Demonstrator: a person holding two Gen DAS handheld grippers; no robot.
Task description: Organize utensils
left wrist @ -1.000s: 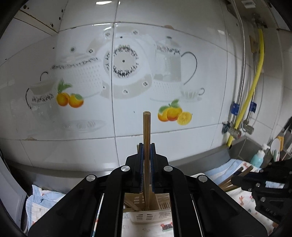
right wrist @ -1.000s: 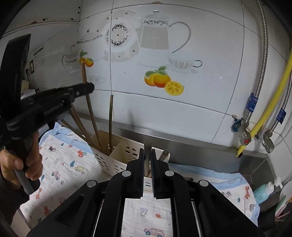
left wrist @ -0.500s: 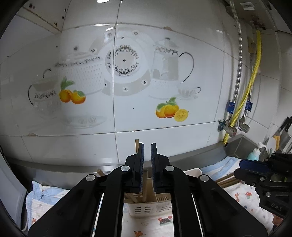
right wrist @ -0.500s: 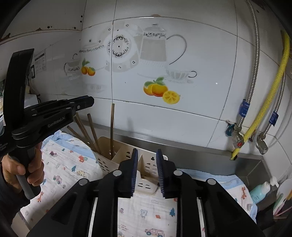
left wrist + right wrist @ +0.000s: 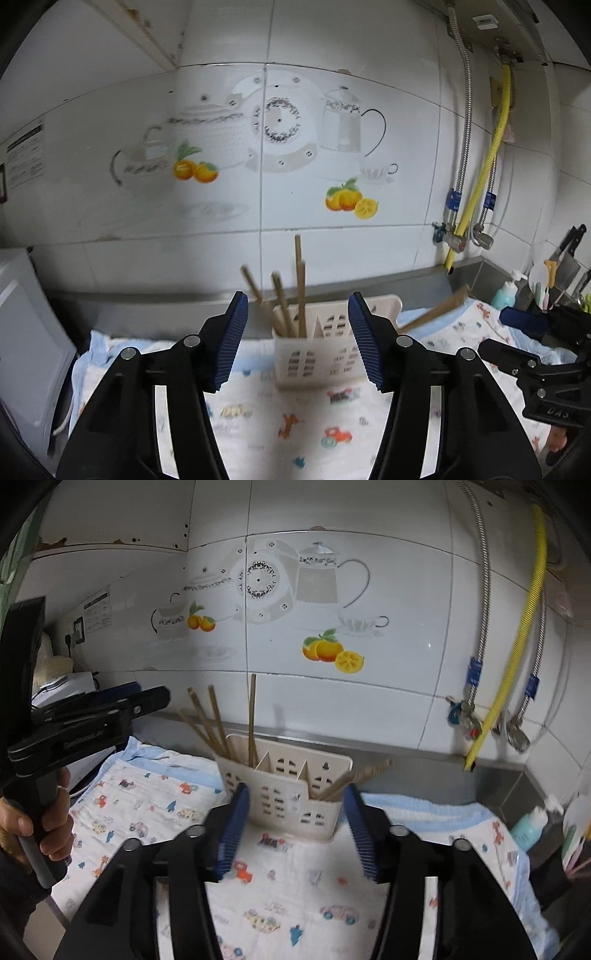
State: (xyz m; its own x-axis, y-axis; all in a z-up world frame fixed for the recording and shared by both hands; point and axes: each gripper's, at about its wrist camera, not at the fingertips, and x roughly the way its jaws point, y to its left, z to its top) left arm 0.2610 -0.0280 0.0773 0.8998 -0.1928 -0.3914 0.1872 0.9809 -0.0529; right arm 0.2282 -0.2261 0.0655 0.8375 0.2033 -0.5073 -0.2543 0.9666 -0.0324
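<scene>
The cream slotted utensil holder [image 5: 284,794] stands on the cartoon-print cloth [image 5: 295,893] at the centre of both views, against the steel ledge below the tiled wall [image 5: 332,664]; wooden chopsticks [image 5: 221,723] rise from its left compartment and a few more [image 5: 354,779] lean out of its right one. The left gripper [image 5: 297,339] and right gripper [image 5: 291,823] both hang released and empty with jaws wide apart, framing the holder. A yellow hose [image 5: 517,627] and a teal bottle [image 5: 528,825] sit at the right.
</scene>
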